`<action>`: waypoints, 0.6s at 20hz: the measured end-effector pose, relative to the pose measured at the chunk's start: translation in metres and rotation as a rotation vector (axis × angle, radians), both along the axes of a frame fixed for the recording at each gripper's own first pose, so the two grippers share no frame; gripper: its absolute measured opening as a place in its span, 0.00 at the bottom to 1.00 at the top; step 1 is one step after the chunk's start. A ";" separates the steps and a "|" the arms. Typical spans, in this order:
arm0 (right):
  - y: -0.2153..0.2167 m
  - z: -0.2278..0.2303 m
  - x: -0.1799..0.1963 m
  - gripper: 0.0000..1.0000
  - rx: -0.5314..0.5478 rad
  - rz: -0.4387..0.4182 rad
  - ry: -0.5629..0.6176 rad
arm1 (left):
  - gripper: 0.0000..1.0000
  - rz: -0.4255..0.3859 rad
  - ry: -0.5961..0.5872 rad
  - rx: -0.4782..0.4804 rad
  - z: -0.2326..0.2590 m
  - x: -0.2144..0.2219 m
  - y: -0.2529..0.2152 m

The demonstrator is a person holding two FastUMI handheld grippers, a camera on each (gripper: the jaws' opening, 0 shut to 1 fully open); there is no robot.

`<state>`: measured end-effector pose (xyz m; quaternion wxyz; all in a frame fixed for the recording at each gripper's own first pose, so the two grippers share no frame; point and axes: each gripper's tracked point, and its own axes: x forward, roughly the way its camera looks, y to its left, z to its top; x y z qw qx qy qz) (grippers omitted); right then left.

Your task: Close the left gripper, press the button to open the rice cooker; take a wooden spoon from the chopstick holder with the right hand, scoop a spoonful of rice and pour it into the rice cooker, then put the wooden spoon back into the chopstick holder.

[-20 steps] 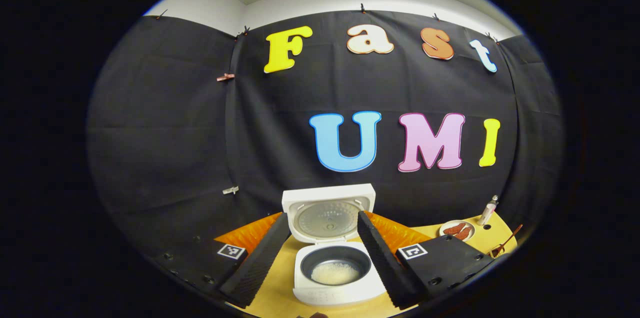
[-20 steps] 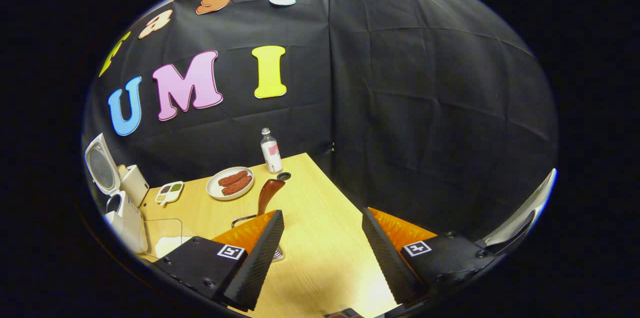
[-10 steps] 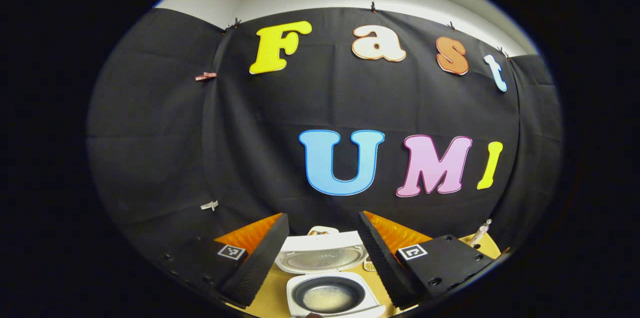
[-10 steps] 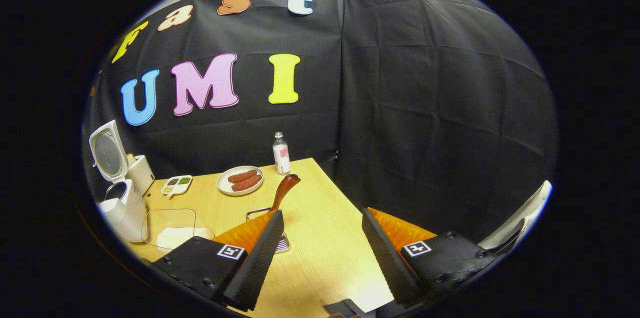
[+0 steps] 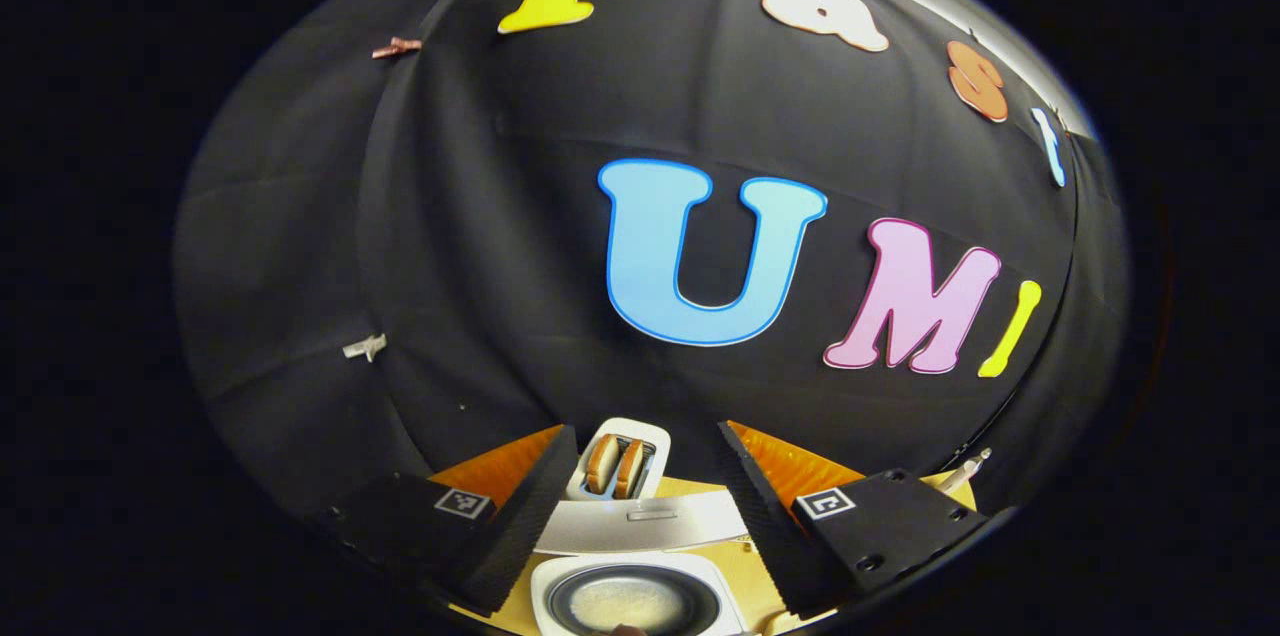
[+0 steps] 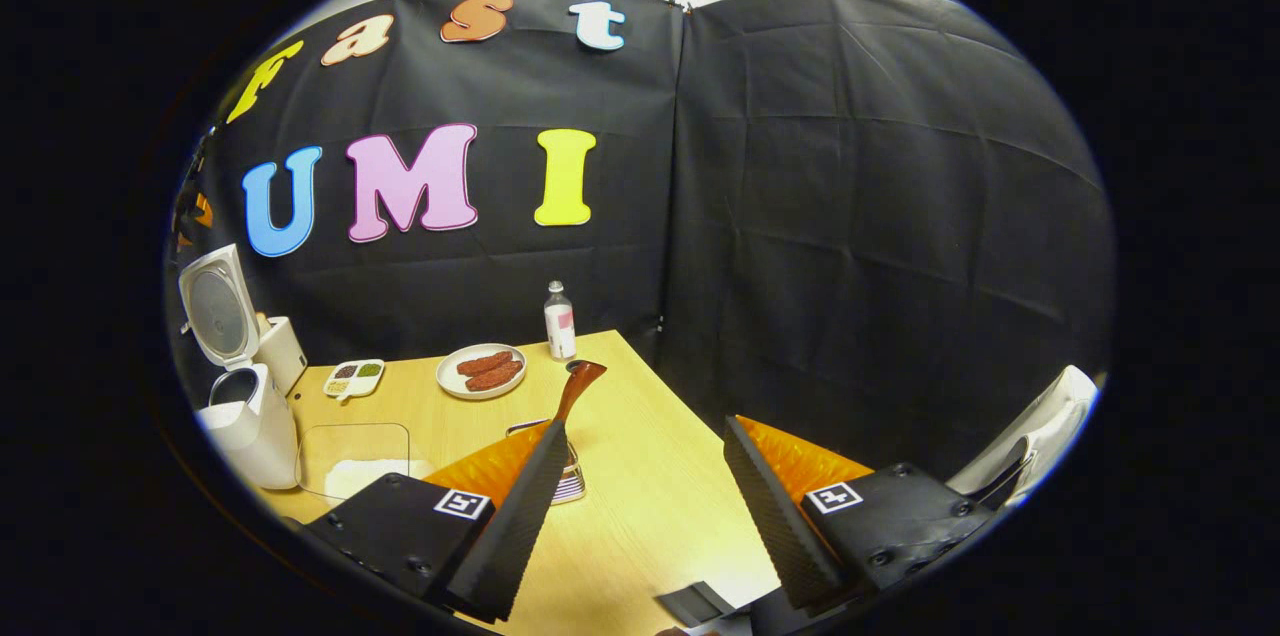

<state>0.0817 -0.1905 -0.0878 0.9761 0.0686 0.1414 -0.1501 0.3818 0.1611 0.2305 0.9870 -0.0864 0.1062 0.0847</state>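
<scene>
Right gripper view: a plate of sausages [image 6: 481,372] sits behind the chopstick holder [image 6: 566,477], with a small bottle [image 6: 559,320] just past it and a little tray of seeds [image 6: 356,376] off to the side. The right claw [image 6: 640,506] is wide apart and holds nothing. Its finger [image 6: 520,516] hides part of the holder. The brown wooden spoon [image 6: 577,388] leans in the holder. The white rice cooker [image 6: 240,396] stands open, well apart from the holder, beside a clear box of rice [image 6: 355,456]. The left claw [image 5: 640,516] is apart too, above the cooker's pot. The surface [image 6: 650,476] is light wood.
</scene>
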 end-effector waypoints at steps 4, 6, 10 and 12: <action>0.017 -0.004 -0.011 0.98 -0.012 0.000 0.014 | 0.95 -0.004 0.080 0.007 -0.031 0.030 0.002; 0.025 -0.004 -0.013 0.99 -0.027 0.012 0.020 | 0.95 0.006 0.116 -0.017 -0.047 0.040 -0.001; 0.045 -0.011 -0.007 0.99 -0.010 0.053 0.029 | 0.97 0.029 0.165 0.074 -0.063 0.033 -0.004; 0.055 -0.020 -0.001 0.99 0.007 0.084 0.041 | 0.99 0.027 0.186 0.054 -0.070 0.024 -0.013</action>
